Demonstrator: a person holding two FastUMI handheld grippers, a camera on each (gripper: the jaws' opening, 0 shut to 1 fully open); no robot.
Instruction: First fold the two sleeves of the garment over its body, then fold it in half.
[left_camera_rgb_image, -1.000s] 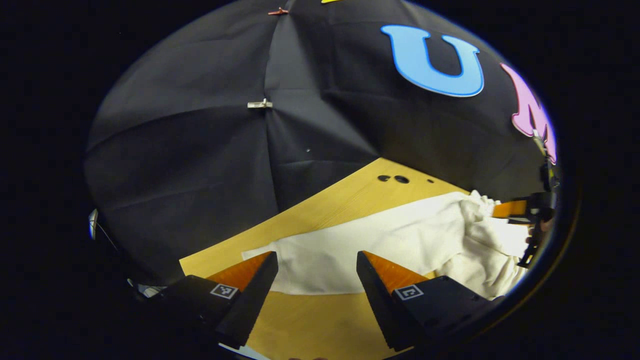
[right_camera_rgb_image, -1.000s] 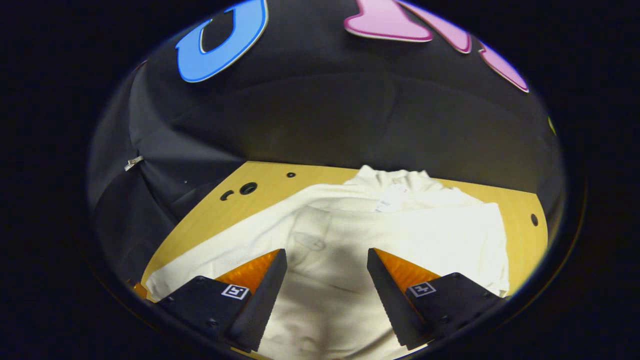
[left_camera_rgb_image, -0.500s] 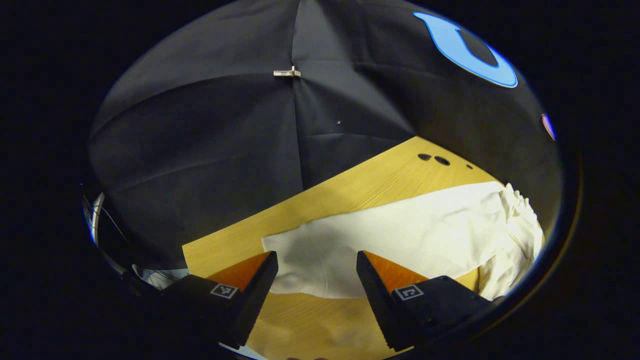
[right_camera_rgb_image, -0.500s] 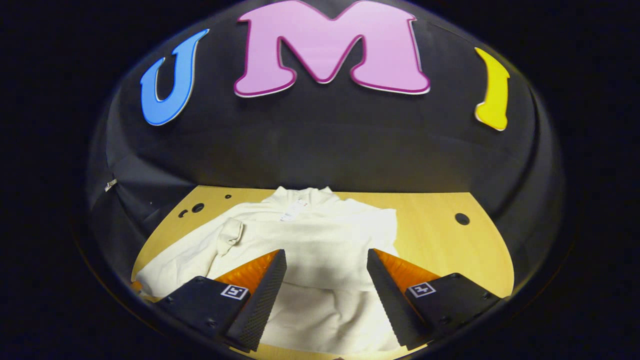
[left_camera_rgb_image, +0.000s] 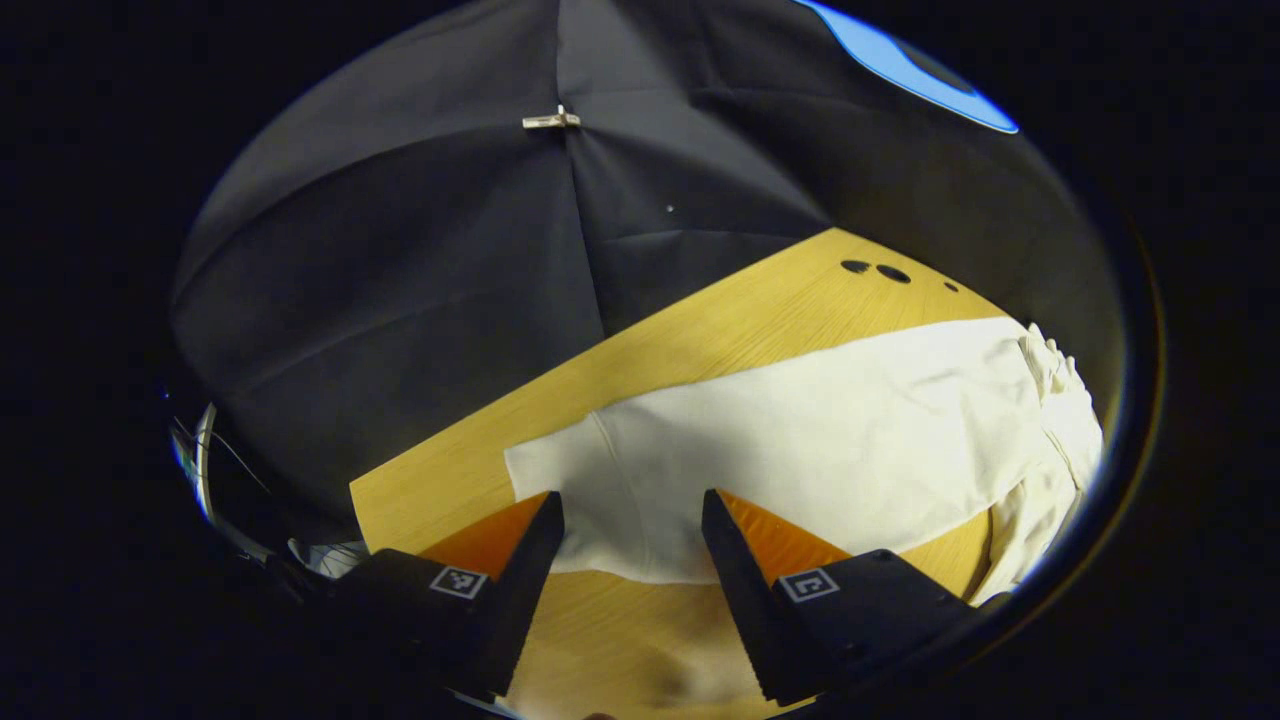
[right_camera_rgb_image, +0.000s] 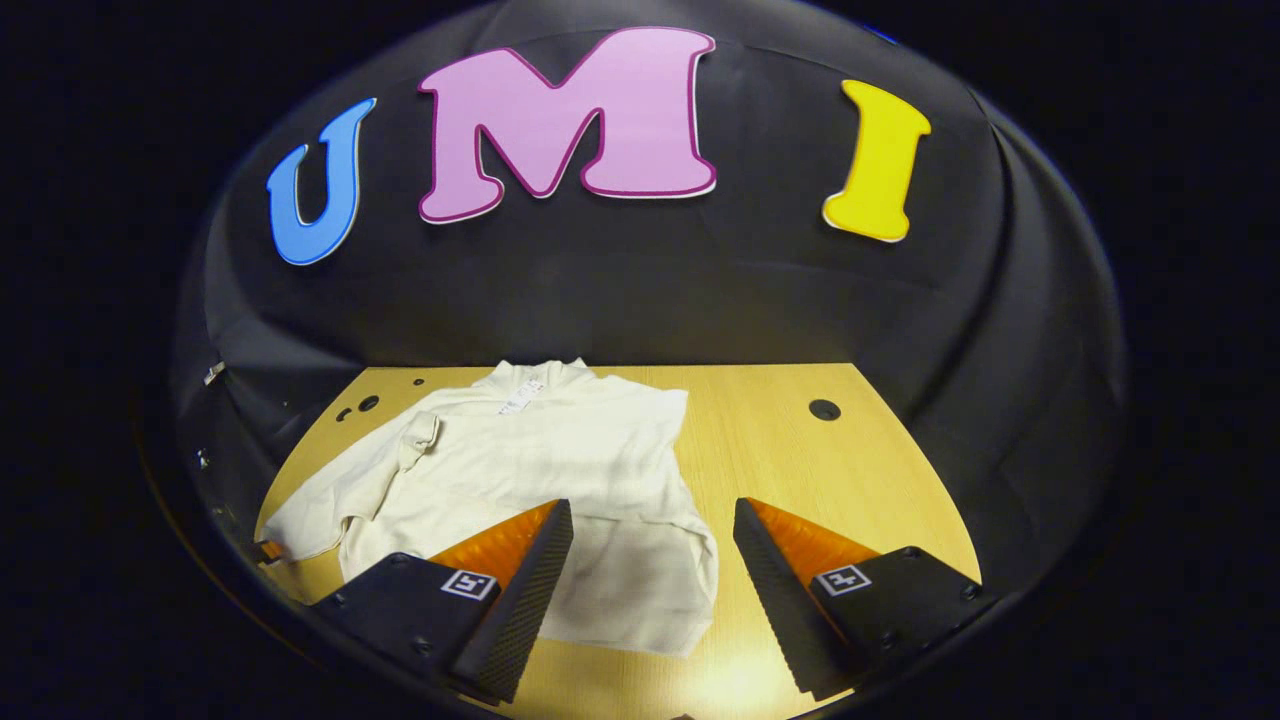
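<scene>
Since a second ago the right gripper (right_camera_rgb_image: 650, 540) has been drawn back and raised, so that the whole garment (right_camera_rgb_image: 540, 470) is now taken in where only its body was seen; the left gripper (left_camera_rgb_image: 630, 530) has been brought closer over the cuff end of the outstretched sleeve (left_camera_rgb_image: 800, 450).

Both sets of jaws stand released, with nothing held between them. The left jaws straddle the sleeve near its cuff; whether the cloth is touched cannot be told. The garment lies flat on the bench (right_camera_rgb_image: 800, 470), collar toward the far wall, with one sleeve seemingly already laid over the body.

The remaining sleeve is judged the step in hand. It would best be pinched close to the cuff, through both layers, lifted only slightly, and carried across the chest so the fold falls at the shoulder seam.

A small label (right_camera_rgb_image: 520, 398) is seen at the collar; nothing on it can be read.
</scene>
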